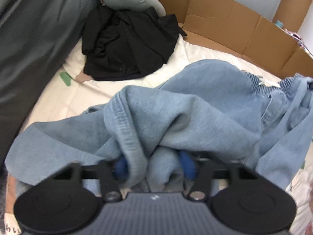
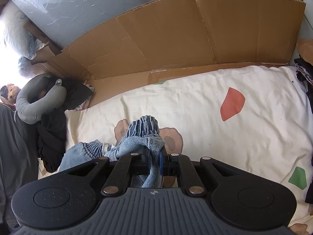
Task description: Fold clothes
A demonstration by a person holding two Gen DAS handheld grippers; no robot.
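Two tools: the right tool pinches the denim garment; the left tool is spread around a denim fold.

Light: soft daylight, blown-out glare at the right-wrist view's left edge.
Blur: left-wrist view smeared, denim soft.
Edges: fisheye bending.

A bed under a cream sheet with coloured patches; flattened cardboard stands along its far edge against a pale wall. Bright light at the left.
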